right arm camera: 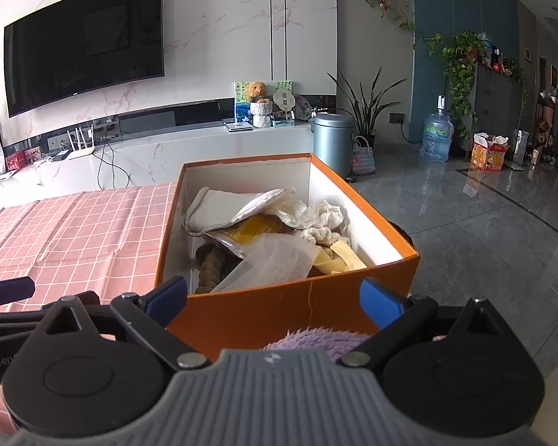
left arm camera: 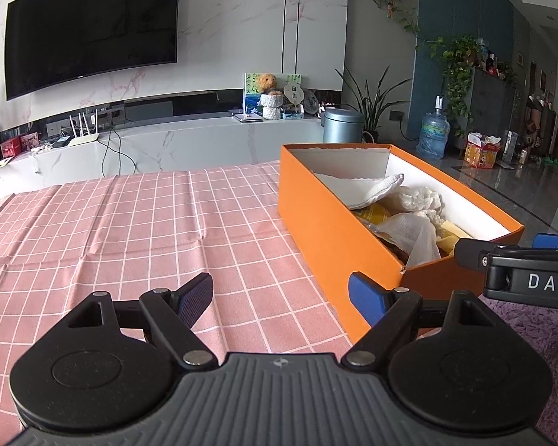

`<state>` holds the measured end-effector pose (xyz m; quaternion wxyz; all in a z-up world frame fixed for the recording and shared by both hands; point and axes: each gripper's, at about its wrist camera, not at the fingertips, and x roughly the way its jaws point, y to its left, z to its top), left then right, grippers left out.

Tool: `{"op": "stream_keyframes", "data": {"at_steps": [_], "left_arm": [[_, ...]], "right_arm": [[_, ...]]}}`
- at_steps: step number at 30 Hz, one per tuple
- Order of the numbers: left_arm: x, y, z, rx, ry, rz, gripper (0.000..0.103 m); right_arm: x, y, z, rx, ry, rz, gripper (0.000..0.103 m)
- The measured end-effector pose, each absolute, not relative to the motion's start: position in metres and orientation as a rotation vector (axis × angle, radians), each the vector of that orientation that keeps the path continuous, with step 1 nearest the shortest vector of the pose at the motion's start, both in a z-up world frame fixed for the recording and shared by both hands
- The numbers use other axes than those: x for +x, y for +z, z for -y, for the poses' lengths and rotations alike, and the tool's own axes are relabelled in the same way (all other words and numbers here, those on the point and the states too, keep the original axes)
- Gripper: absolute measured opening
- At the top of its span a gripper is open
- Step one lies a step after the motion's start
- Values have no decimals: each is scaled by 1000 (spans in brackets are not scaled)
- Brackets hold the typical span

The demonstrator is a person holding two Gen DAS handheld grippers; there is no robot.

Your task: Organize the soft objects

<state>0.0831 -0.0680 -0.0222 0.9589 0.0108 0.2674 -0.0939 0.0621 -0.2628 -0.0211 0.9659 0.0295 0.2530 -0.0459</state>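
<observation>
Right wrist view: right gripper [right arm camera: 275,303] spread wide, empty, before orange box [right arm camera: 279,319] of soft objects [right arm camera: 275,230]; purple fluffy item [right arm camera: 316,338] underneath. Left gripper [left arm camera: 281,299] wide, empty, over pink checked tablecloth [left arm camera: 130,230]. Risk: fingers snagging box wall, shoving box toward table edge.

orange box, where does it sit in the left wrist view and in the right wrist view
Left wrist: the orange box sits right of centre on the pink checked tablecloth, long side facing the camera.
Right wrist: the orange box fills the centre, just beyond the open right claw.
Shared landmark: the wall-mounted TV, upper left in both.
</observation>
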Motion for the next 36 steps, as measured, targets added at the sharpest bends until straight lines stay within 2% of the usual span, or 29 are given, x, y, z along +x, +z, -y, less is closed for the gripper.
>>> {"op": "stream_keyframes", "data": {"at_steps": [36], "left_arm": [[83,-20,67,23,-189,-544,97]], "right_arm": [[62,-21,262,59,-93,-512,98]]}}
